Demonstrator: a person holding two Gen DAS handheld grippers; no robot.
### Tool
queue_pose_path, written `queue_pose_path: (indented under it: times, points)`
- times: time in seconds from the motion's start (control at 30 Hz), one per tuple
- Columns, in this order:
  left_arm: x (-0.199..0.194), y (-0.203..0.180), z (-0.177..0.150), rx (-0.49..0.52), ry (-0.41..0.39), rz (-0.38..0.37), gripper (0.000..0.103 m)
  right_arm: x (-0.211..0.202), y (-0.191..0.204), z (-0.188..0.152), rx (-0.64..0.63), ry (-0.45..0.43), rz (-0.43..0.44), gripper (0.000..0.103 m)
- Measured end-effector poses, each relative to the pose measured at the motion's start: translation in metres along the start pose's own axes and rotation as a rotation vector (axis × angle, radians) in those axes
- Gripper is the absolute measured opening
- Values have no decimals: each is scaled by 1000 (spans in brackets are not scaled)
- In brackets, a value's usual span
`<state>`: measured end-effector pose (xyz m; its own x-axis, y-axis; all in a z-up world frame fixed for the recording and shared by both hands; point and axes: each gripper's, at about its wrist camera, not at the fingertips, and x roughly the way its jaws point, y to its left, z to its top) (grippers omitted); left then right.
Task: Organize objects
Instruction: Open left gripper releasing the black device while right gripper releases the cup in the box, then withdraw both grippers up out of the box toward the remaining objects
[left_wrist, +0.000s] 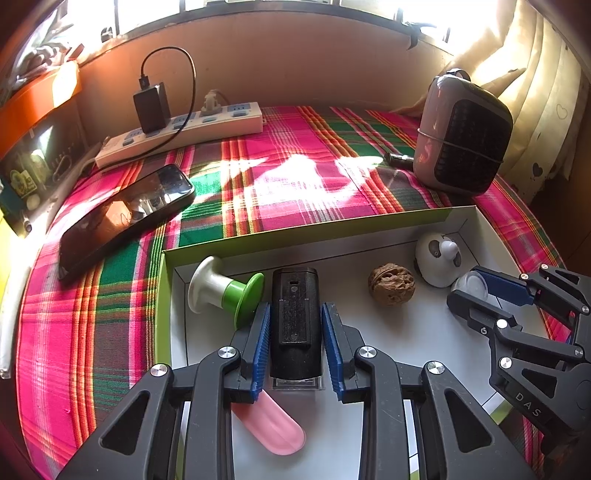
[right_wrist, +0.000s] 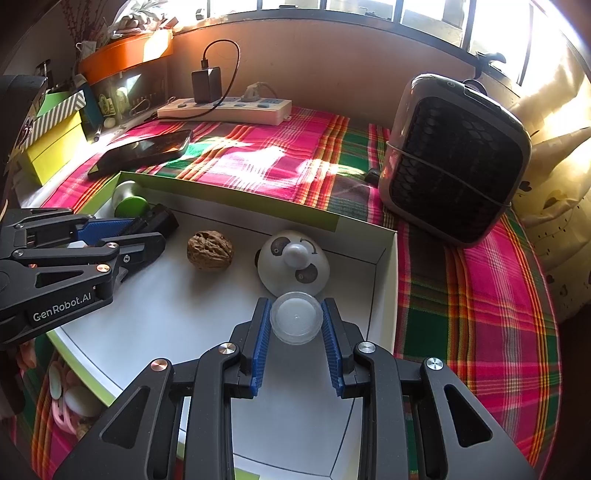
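Observation:
A white box (left_wrist: 332, 236) with green rim lies on the plaid cloth. My left gripper (left_wrist: 295, 317) is over the box, its blue pads around a black rectangular device (left_wrist: 294, 317); small gaps show on both sides. My right gripper (right_wrist: 295, 323) is closed on a clear round lid (right_wrist: 295, 322), low over the box floor (right_wrist: 177, 314). In the box lie a walnut (left_wrist: 391, 284) (right_wrist: 209, 250), a white panda-faced dome (left_wrist: 439, 260) (right_wrist: 293, 262), a white and green spool-shaped piece (left_wrist: 225, 291) and a pink capsule-shaped object (left_wrist: 273, 428).
A black phone (left_wrist: 125, 218) lies left of the box. A power strip (left_wrist: 177, 133) with a black charger sits at the back. A grey mesh-front fan (left_wrist: 461, 136) stands at back right. Boxes and clutter (right_wrist: 55, 140) line the left side.

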<state>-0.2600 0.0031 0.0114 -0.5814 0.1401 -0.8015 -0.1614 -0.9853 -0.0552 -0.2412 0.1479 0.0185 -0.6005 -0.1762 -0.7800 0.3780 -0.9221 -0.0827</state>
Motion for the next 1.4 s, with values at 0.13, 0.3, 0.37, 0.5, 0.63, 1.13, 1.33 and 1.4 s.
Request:
queue_pose_path:
  times: [0.13,0.3,0.37,0.5,0.63,1.13,1.33,1.4]
  points:
    - [0,-1,1,5,2,0,28,-1,0,-1,6,-1,4,29]
    - [0,0,2,2,2,-17,32,-5,0,-1,14,-17,24,40]
    - [0,1,2,-6,2,-26,32,-6,1,-1,10,-22,13,43]
    - [-1,1,2,-7,3,-26,33,-8,0,-1,18,-22,12,43]
    - [-4,2,2,-17,-6,-22,35,-11,-3,-3,31,-29,8,43]
    - [-41,-3,-11,-8,-60,-23,35,-35,-1,-12,65,-73,17,43]
    - [-57,-3,-22,-17,-81,-24,35,-46,3,-20,80,-91,29,43]
    - [-63,-2,-26,-27,-91,-31,35,-50,4,-22,88,-99,34,43]
